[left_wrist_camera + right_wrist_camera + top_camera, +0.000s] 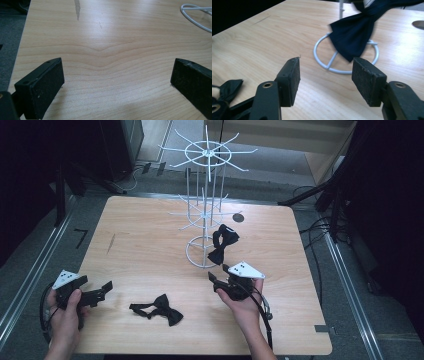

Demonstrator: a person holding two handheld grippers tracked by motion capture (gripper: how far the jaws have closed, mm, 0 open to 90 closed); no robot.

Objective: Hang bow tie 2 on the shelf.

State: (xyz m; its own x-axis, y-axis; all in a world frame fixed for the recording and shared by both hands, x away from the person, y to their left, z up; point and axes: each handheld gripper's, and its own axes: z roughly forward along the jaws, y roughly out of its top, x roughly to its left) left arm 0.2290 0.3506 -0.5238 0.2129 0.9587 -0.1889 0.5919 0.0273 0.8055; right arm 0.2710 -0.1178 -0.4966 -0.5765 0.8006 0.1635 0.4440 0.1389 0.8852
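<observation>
Bow ties were being hung on a white wire rack (206, 210) at the far middle of the table (140, 245). One bow tie (222, 243) hung from a low arm of the rack, above its ring base. A second bow tie (157, 308) lay flat near the front edge, between the two hands. The right gripper (216, 282), just right of the rack's base, had its fingers (292, 80) partly apart with nothing between them, which suggested the hanging step was finished. The left gripper (106, 287) rested near the left edge, fingers (45, 87) wide and empty. Next would likely come a reach for the lying bow tie, calling for a pinch at its knot.
</observation>
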